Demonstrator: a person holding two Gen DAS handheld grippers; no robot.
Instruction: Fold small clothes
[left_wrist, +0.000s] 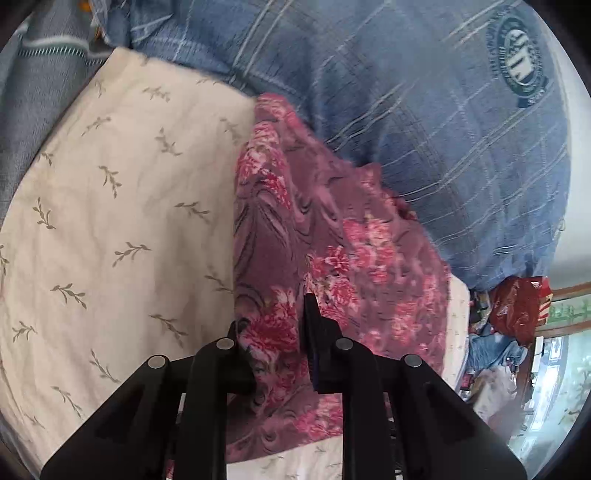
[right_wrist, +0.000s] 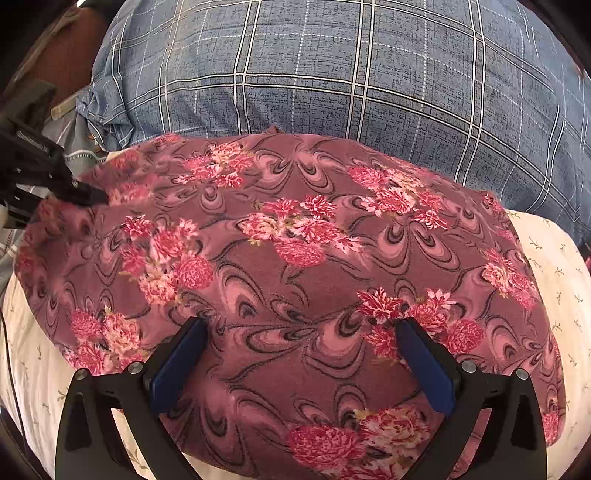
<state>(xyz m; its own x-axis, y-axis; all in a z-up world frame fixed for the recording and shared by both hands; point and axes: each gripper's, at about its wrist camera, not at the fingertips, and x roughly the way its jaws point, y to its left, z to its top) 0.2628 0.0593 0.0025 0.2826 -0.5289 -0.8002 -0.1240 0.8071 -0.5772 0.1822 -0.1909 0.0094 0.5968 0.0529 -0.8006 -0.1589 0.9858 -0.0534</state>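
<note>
A mauve garment with pink and red flowers (right_wrist: 295, 240) lies spread on the cream leaf-print sheet (right_wrist: 554, 277). In the right wrist view my right gripper (right_wrist: 297, 326) hovers over the garment's near middle, its blue pads (right_wrist: 177, 369) wide apart and nothing pinched. My left gripper (right_wrist: 92, 195) shows at the garment's far left corner, gripping the edge. In the left wrist view the garment (left_wrist: 332, 229) bunches up between the fingers of the left gripper (left_wrist: 273, 319), which are closed on a fold of it.
A bulky blue plaid quilt (right_wrist: 332, 74) borders the garment's far side; the same quilt (left_wrist: 443, 129) carries a round green emblem (left_wrist: 517, 59). Bare cream sheet (left_wrist: 110, 221) extends left of the garment. Red bags and clutter (left_wrist: 517, 310) sit beyond the bed's edge.
</note>
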